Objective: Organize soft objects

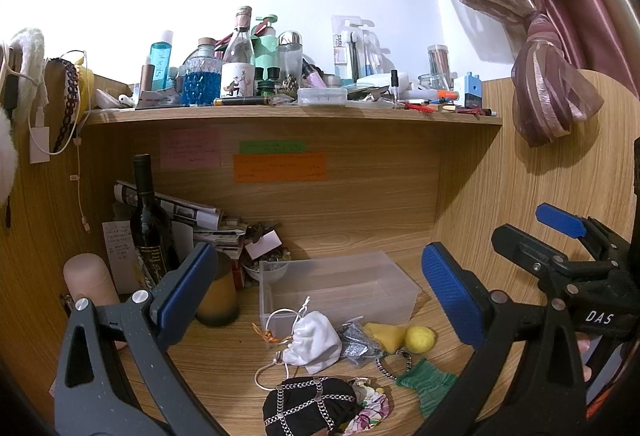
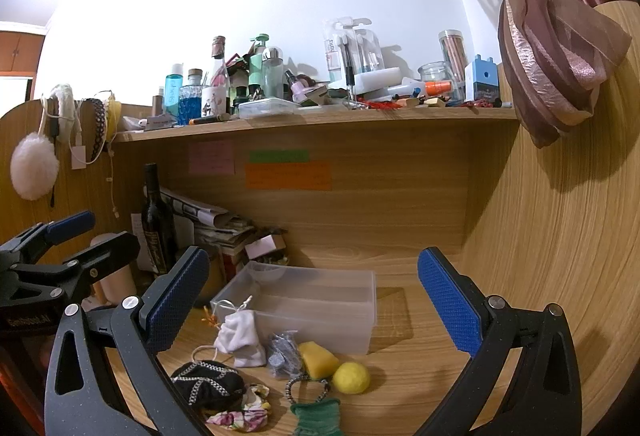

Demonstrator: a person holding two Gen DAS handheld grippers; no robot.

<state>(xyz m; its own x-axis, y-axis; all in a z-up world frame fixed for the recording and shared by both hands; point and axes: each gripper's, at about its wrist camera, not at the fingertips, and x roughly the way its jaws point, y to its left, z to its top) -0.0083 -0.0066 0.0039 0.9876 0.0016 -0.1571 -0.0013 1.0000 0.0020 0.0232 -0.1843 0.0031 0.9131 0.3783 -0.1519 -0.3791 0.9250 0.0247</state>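
Note:
Soft items lie on the wooden desk in front of a clear plastic bin (image 1: pixel 340 288) (image 2: pixel 304 306): a white drawstring pouch (image 1: pixel 314 342) (image 2: pixel 240 336), a silver glitter pouch (image 1: pixel 358 346) (image 2: pixel 284 354), a yellow sponge (image 1: pixel 386 336) (image 2: pixel 318 358), a yellow ball (image 1: pixel 420 339) (image 2: pixel 351 376), a black chain-trimmed pouch (image 1: pixel 310 406) (image 2: pixel 208 382), a floral scrunchie (image 1: pixel 372 408) (image 2: pixel 246 412) and a green knit piece (image 1: pixel 426 382) (image 2: pixel 318 416). My left gripper (image 1: pixel 316 292) is open and empty above them. My right gripper (image 2: pixel 312 304) is open and empty. The right gripper also shows in the left wrist view (image 1: pixel 560 232).
A dark wine bottle (image 1: pixel 150 228) (image 2: pixel 158 224), a pink cylinder (image 1: pixel 86 280), an amber cup (image 1: pixel 218 292) and stacked papers (image 1: pixel 208 220) stand at the back left. A cluttered shelf (image 1: pixel 292 113) (image 2: pixel 312 119) runs above. A tied curtain (image 1: pixel 552 87) (image 2: pixel 556 55) hangs at right.

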